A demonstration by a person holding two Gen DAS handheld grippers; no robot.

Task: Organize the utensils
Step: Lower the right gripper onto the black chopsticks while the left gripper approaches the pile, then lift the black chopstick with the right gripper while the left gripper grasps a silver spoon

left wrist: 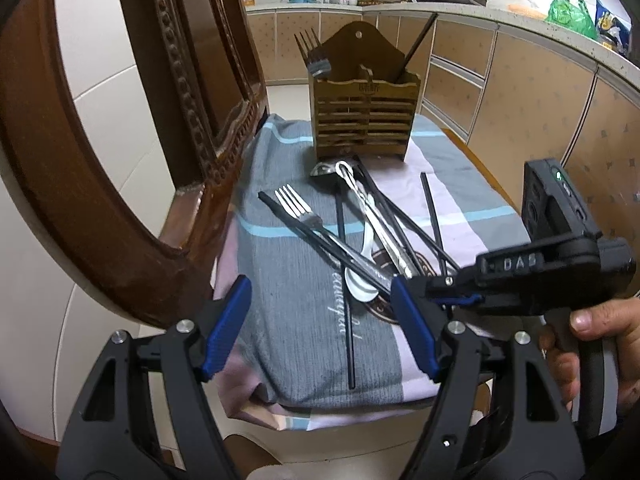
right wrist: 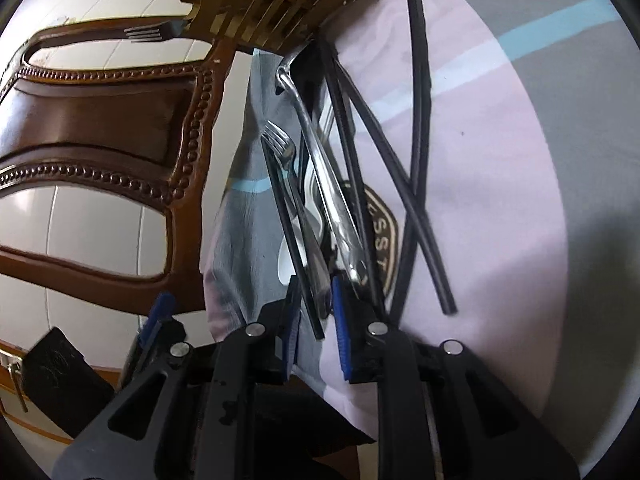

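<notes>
Blue-padded and spread wide with nothing between its fingers, the left hand-held gripper [left wrist: 320,328] hovers at six o'clock over a striped cloth [left wrist: 296,320]. Beyond it, at center, lies a loose pile of utensils: a steel fork [left wrist: 298,210], a white spoon [left wrist: 360,280], black chopsticks [left wrist: 434,216]. At twelve o'clock stands a slatted wooden caddy [left wrist: 364,120], a dark fork [left wrist: 312,50] upright in its left compartment. At three o'clock, the right hand-held gripper [right wrist: 316,316] has its narrowed pads around the fork handle and one chopstick [right wrist: 296,248]; whether they are pinching yet cannot be told.
</notes>
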